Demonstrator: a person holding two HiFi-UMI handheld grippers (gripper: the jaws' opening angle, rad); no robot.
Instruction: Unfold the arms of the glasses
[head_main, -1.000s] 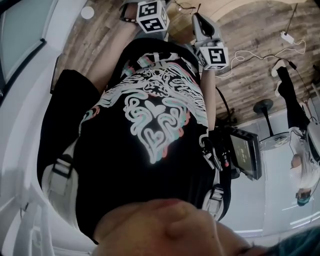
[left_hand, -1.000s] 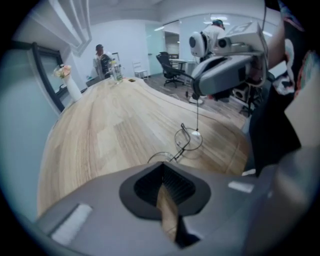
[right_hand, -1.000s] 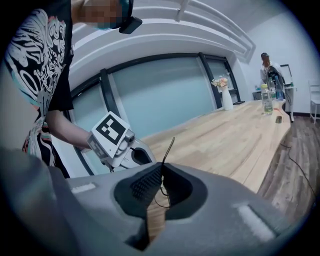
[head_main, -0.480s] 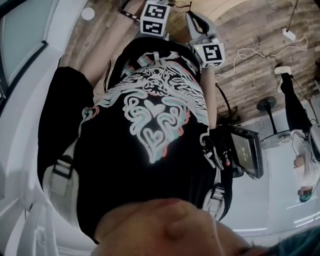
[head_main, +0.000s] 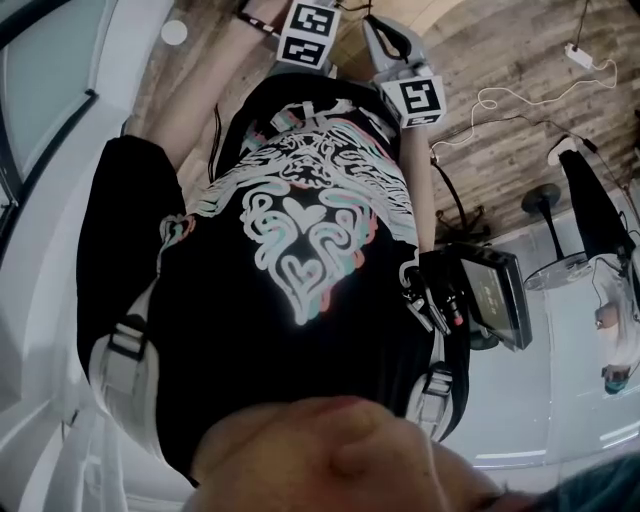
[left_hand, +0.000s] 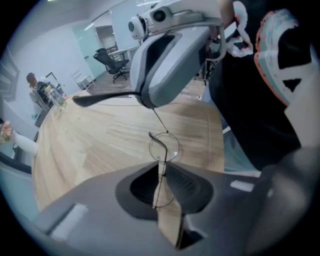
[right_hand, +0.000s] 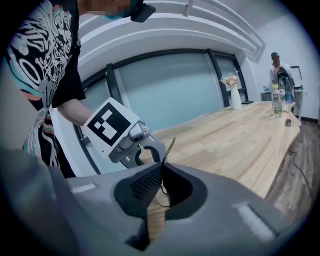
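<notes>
Clamping the glasses (left_hand: 163, 147), the left gripper (left_hand: 161, 172) steadies them while the right gripper (right_hand: 161, 175) pinches one arm (right_hand: 168, 150), apparently partly unfolded; the second seems folded.

Black short-sleeved T-shirt (head_main: 200, 330), with a swirling white, teal and pink print (head_main: 305, 240) across the chest; white webbing harness straps (head_main: 122, 352) with dark buckles run down both sides; a black screened device (head_main: 492, 297) hangs at the waist. The left gripper (left_hand: 160, 167) and right gripper (right_hand: 162, 170) have matte grey moulded jaws with dark ribbed inner faces; each carries a white marker cube (head_main: 308, 35) printed with black squares.
</notes>
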